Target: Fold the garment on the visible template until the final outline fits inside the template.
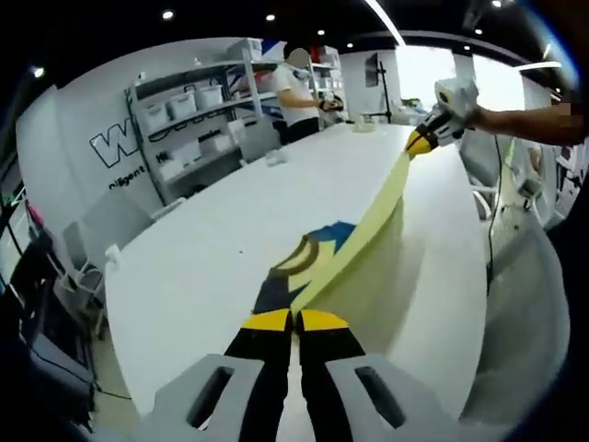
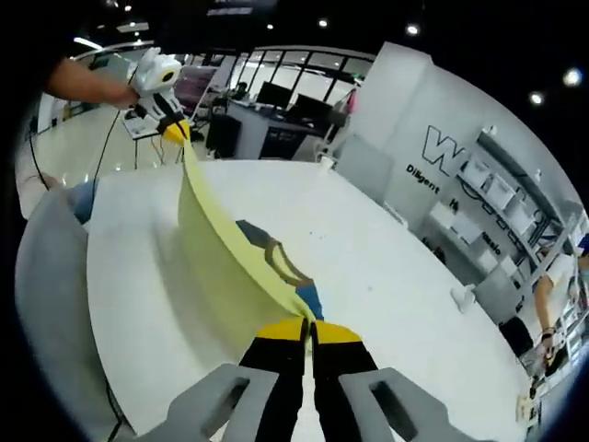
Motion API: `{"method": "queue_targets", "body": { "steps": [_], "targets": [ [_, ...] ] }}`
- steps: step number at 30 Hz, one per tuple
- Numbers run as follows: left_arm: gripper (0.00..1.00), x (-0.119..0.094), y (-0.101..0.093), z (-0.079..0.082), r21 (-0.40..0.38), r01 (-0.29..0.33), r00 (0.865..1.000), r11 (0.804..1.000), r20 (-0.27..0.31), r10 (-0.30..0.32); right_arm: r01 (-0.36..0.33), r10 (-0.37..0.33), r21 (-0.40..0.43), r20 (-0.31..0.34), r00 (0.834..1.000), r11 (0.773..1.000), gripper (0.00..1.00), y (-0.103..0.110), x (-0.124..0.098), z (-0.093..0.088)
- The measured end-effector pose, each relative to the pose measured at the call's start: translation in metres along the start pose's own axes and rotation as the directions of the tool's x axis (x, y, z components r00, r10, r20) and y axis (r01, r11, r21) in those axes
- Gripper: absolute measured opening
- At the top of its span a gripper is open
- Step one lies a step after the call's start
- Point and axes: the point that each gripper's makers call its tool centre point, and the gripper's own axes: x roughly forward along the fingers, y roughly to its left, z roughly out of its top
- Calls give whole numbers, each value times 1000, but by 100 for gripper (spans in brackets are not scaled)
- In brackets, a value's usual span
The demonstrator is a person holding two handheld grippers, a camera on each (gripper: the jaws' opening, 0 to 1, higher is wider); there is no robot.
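A pale yellow garment (image 1: 368, 221) with a blue, dark and tan printed patch (image 1: 308, 253) is stretched taut above the white table (image 1: 202, 249). My left gripper (image 1: 294, 319) is shut on one end of it, jaws pressed together on the cloth. At the far end, my right gripper (image 1: 421, 143), held by a person's hand, is shut on the other end. In the right gripper view, my right gripper (image 2: 308, 329) pinches the garment (image 2: 212, 239) and the left gripper (image 2: 175, 129) holds the far corner. I can see no template outline on the table.
Grey chairs (image 1: 115, 221) stand along the table edge. White shelving with bins (image 1: 189, 120) lines the wall, and a person (image 1: 299, 92) stands behind it. A small white object (image 2: 463, 296) sits on the table. Desks with monitors (image 2: 285, 97) are beyond.
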Motion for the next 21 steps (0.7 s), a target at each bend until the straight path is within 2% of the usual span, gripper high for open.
{"method": "queue_targets", "body": {
  "steps": [5,11,16,21],
  "targets": [
    [1,7,13,2,-12,-21,1000,1000,-3,21,-4,3,28,13,1000,1000,0,-7,6,5],
    [1,12,17,6,-37,-36,999,999,-6,36,-3,3,24,1,1000,1000,0,-15,18,8],
    [1,16,24,8,-42,-49,999,998,-18,48,-6,5,64,5,1000,998,0,-21,27,11],
    [1,20,33,11,-56,-57,998,997,-15,57,-5,5,51,-7,1000,999,0,-26,37,14]
  ]
}}
